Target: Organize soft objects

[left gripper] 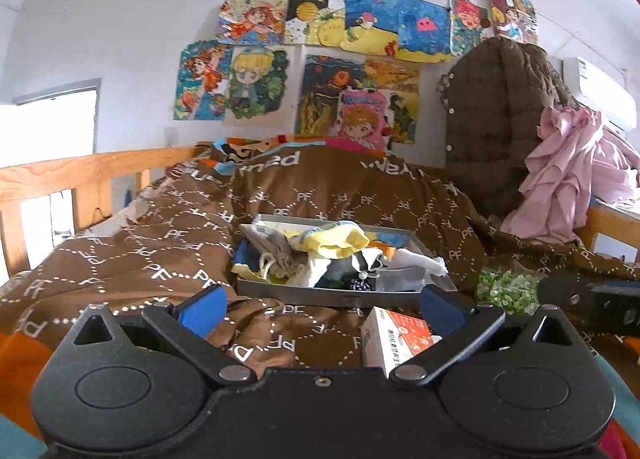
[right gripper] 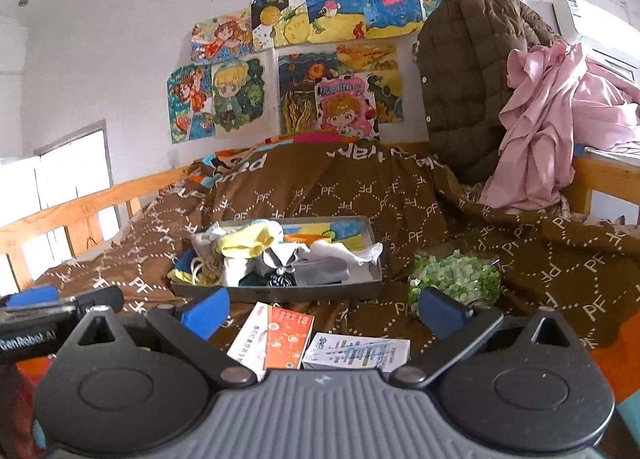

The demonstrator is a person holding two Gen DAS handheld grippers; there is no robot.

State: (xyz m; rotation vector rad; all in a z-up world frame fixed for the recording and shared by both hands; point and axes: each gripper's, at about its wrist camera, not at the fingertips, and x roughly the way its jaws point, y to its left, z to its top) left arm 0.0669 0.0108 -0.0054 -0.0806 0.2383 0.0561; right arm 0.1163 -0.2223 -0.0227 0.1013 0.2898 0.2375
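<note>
A grey tray (left gripper: 320,293) (right gripper: 280,293) sits on the brown patterned blanket (left gripper: 140,259) (right gripper: 520,251). It holds a heap of soft things: a yellow sock (left gripper: 340,243) (right gripper: 248,241), white cloth (left gripper: 416,261) (right gripper: 340,251), grey cloth (right gripper: 320,273) and a drawstring pouch (left gripper: 272,255). My left gripper (left gripper: 322,309) is open and empty, just in front of the tray. My right gripper (right gripper: 324,309) is open and empty, in front of the tray too.
A red-and-white box (left gripper: 396,339) (right gripper: 276,335) and a printed leaflet (right gripper: 356,353) lie on the blanket near me. A green leafy bunch (left gripper: 506,291) (right gripper: 456,277) lies right of the tray. A wooden bed rail (left gripper: 80,175), brown quilt (left gripper: 500,119) and pink cloth (left gripper: 568,175) surround the bed.
</note>
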